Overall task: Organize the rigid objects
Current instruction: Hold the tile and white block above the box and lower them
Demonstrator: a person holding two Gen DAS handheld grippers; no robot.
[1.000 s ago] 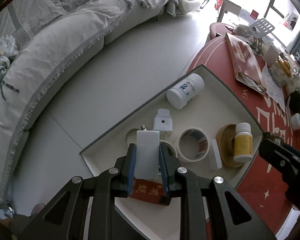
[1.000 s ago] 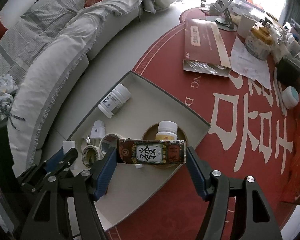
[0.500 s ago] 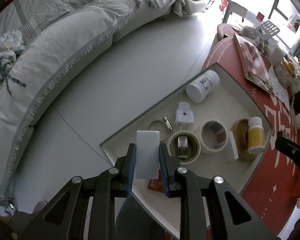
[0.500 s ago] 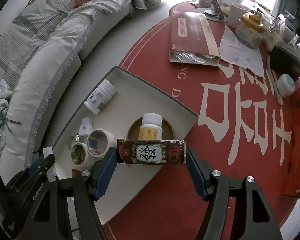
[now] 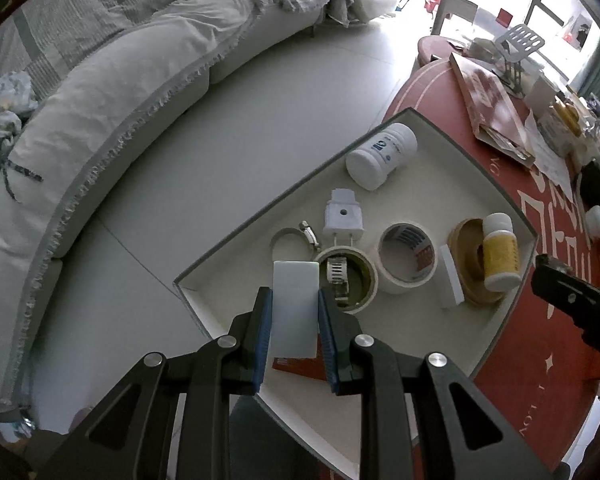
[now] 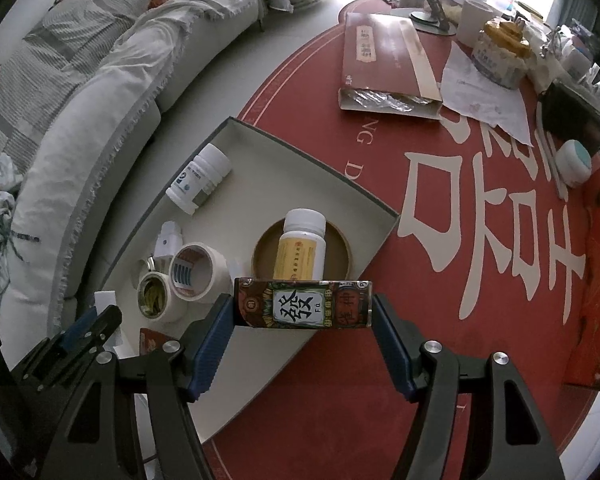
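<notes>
Patterned box [image 6: 302, 304] only right-view visible

Both tools are showing matte black, angular arms with triangular cut-outs and round silver screws at the joints. The left gripper [image 5: 295, 322] is wearing ribbed blue pads [image 5: 263, 336] along the inner faces of its fingers. The right gripper [image 6: 302, 342] is carrying the same blue lining on wider-set fingers [image 6: 392, 354].

Strong daylight comes from the windows [image 5: 556, 4] at the upper right, where the picture burns out to white. The sofa [image 5: 112, 92] bends strongly at the fisheye edges, and the corners are black. Shadows are soft.
</notes>
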